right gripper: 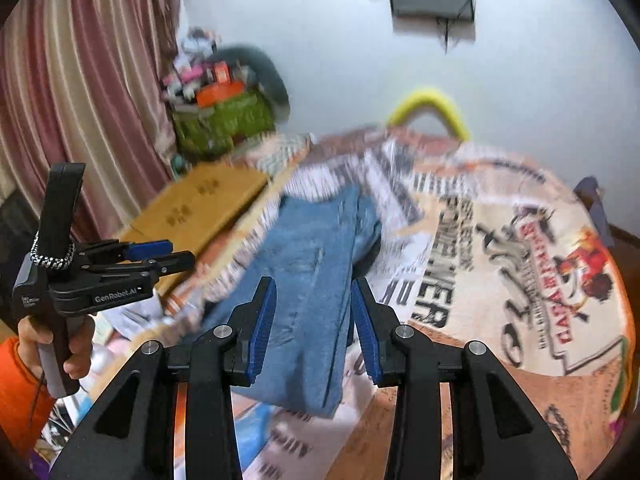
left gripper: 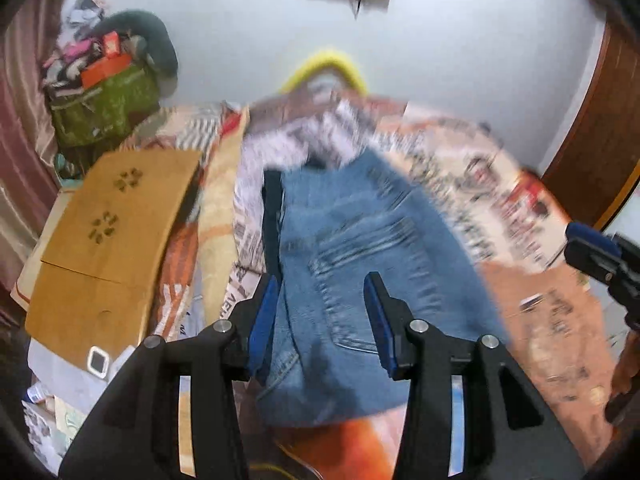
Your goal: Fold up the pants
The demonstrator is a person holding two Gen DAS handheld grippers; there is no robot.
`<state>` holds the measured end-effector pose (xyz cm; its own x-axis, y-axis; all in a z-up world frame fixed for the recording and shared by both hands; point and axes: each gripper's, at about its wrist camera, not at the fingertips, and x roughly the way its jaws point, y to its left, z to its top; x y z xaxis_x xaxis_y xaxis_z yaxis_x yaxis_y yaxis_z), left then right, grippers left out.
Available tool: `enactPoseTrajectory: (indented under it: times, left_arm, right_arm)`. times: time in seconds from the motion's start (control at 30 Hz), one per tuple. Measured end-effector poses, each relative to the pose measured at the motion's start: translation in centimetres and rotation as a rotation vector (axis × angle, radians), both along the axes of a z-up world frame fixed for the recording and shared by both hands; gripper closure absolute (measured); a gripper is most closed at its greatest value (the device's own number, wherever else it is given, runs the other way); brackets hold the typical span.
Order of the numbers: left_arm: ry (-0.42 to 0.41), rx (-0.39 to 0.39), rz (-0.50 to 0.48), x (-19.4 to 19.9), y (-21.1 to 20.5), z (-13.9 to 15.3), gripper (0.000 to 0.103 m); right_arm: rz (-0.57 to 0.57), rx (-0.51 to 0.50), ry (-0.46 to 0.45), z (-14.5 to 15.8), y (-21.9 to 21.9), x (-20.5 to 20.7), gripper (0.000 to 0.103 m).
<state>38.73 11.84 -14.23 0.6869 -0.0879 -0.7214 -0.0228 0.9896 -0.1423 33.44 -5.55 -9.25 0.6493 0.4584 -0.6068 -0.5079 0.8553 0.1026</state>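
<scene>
Blue jeans (left gripper: 360,264) lie folded lengthwise on the printed bedspread (left gripper: 520,216), waist end near me; they also show in the right wrist view (right gripper: 308,280). My left gripper (left gripper: 320,320) is open and empty, hovering above the jeans' near end. My right gripper (right gripper: 314,324) is open and empty too, above the jeans' near end. In the right wrist view the left gripper (right gripper: 160,258) is at the left, held off the bed's side. In the left wrist view the right gripper (left gripper: 592,248) is at the right edge. Both views are motion-blurred.
A flat cardboard box (left gripper: 116,232) lies on the bed's left side. A green bag (left gripper: 104,108) with clutter stands by the curtain (right gripper: 80,80). A yellow curved thing (right gripper: 432,108) is at the bed's far edge against the wall. A wooden door (left gripper: 600,120) is at right.
</scene>
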Motion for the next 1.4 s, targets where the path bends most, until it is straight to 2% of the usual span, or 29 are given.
enactPoseTrajectory:
  times: [0.17,0.23,0.37,0.5,0.63,0.67,0.73,0.8,0.9,0.93,1.0,1.4]
  left_arm:
    - [-0.163,-0.041,-0.005,-6.9,-0.6,7.9,0.058]
    - [-0.229,-0.033,-0.013,-9.8,-1.3,10.5,0.058]
    - [-0.365,-0.015,-0.039,-16.5,-3.0,14.9,0.058]
    - [-0.462,-0.007,-0.055,-22.2,-4.5,17.5,0.058]
    - [-0.545,0.036,-0.039,-27.2,-6.2,18.2,0.055]
    - [-0.563,0.037,-0.042,-28.5,-6.7,18.2,0.052]
    - [-0.592,0.046,-0.035,-30.4,-7.3,18.0,0.036]
    - [-0.615,0.063,-0.022,-31.8,-7.7,17.8,0.027]
    - [-0.630,0.064,-0.022,-33.2,-8.3,17.5,0.007]
    - [-0.635,0.064,-0.020,-33.5,-8.4,17.4,0.002]
    - [-0.643,0.072,-0.010,-34.0,-8.7,17.2,0.001]
    - [-0.624,0.055,0.023,-34.3,-8.3,16.6,0.000]
  right_arm:
    - [0.025,0.079,-0.154,5.8,-0.7,-6.1,0.069]
    - [0.040,0.112,-0.218,7.9,-0.8,-8.8,0.069]
    - [0.060,0.173,-0.321,10.4,-1.1,-13.8,0.069]
    - [0.071,0.209,-0.404,11.7,-1.1,-18.5,0.069]
    - [0.062,0.160,-0.472,11.5,-0.9,-22.0,0.066]
    - [0.053,0.147,-0.484,11.5,-0.9,-22.7,0.060]
    - [0.031,0.136,-0.504,11.2,-1.0,-23.8,0.046]
    - [0.008,0.149,-0.508,10.9,-1.3,-24.5,0.028]
    - [-0.013,0.154,-0.494,10.7,-1.6,-24.7,0.015]
    - [-0.025,0.151,-0.493,10.8,-1.7,-24.7,0.012]
    - [-0.057,0.151,-0.501,10.6,-2.0,-24.9,0.000]
    - [-0.102,0.192,-0.458,9.8,-3.7,-25.9,0.000]
